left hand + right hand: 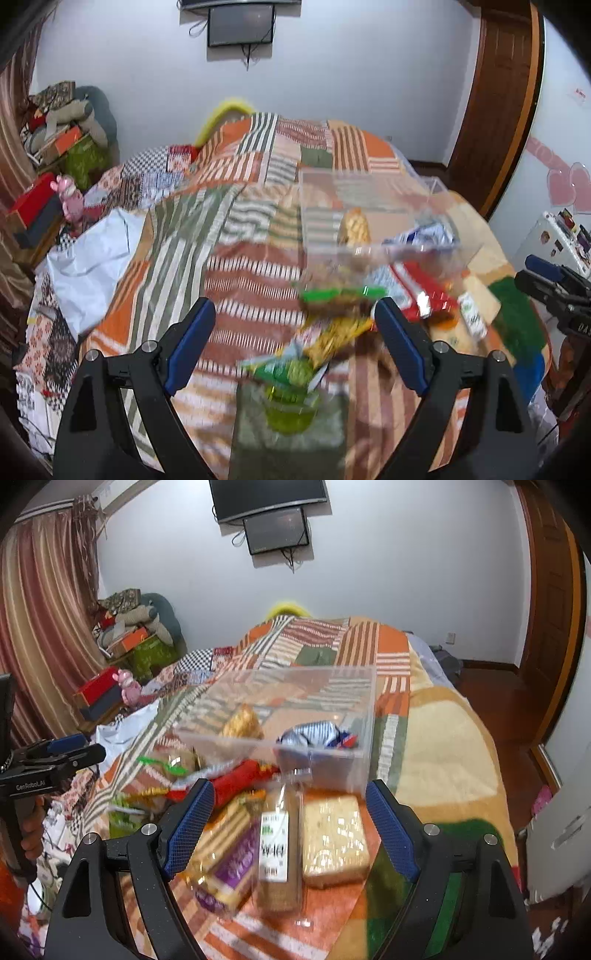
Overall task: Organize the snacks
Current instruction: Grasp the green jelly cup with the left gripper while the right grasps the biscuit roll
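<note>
Your right tool (290, 823) hangs with its fingers spread wide and nothing between them, poised above 3 wrapped snacks lying side by side on the bed's patchwork quilt (443, 746): a pale square cake (334, 840) on the right, a long brown bar with a white label (277, 849) touching it in the middle, and a purple-printed pack (231, 864) on the left. Your left tool (295, 336) is also spread and empty, hovering over a yellow-and-green packet (332, 338) and a green jelly cup (290, 410) nearer the camera; that view is blurred, so the exact wrappers are hard to read.

Just beyond both tools lies the loose heap, including a red wrapper (242, 781) and a green-edged bag (338, 297). Behind the heap sits the clear plastic bin (325, 771), which already holds a golden-brown snack (242, 722) and a blue-and-white striped packet (317, 734).

You look to be in the middle of the sorting, between placements, with most of the snacks still outside the bin. The next move is probably a pick. For the right tool, the brown bar sits most squarely between the fingers, but it touches the cake, so come down with 1 finger in the seam between them or take the cake by its free outer edges. Close gently, since the wrappers look slippery and the cake soft, then lift over the bin's near wall and release beside the 2 items inside.
</note>
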Motion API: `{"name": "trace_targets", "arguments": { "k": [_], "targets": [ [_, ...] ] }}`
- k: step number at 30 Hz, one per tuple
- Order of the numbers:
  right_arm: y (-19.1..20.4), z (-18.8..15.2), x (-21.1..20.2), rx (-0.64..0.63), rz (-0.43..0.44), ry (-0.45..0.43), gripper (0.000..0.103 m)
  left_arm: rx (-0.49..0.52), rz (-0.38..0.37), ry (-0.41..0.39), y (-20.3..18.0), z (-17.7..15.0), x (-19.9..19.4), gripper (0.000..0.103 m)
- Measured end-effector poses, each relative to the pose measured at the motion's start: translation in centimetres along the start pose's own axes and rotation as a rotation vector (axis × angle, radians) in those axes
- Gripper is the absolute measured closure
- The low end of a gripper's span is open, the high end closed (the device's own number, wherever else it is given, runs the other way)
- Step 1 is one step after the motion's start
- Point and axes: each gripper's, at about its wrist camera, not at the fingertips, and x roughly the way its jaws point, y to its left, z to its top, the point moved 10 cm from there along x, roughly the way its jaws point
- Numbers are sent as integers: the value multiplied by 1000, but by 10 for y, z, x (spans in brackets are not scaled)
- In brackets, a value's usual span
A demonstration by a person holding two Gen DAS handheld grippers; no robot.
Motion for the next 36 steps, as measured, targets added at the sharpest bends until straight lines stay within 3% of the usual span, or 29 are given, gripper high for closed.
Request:
{"name": "trace_targets", "arguments": {
  "k": [6,14,19,21,23,27,32,36],
  "targets": [
    [0,-27,9,24,20,68,22,-6,-12,66,3,-42,10,14],
    [9,-54,26,21,63,167,54,-32,-32,149,3,-87,33,14],
    [14,-57,33,-12,56,178,56,-30,-34,163,2,-97,43,15],
    [16,-55,36,-14,57,178,55,-36,-39,169,1,-100,48,19],
    [17,-53,40,-26,50,176,55,-34,-46,176,0,-102,51,29],
    [19,-52,46,-39,35,172,53,-36,-46,181,-1,-105,58,35],
    [20,-53,50,-104,-9,166,53,-14,-21,172,2,-106,62,57],
    [17,-54,51,-153,-54,157,56,-22,-45,178,2,-108,57,57]
  ]
}}
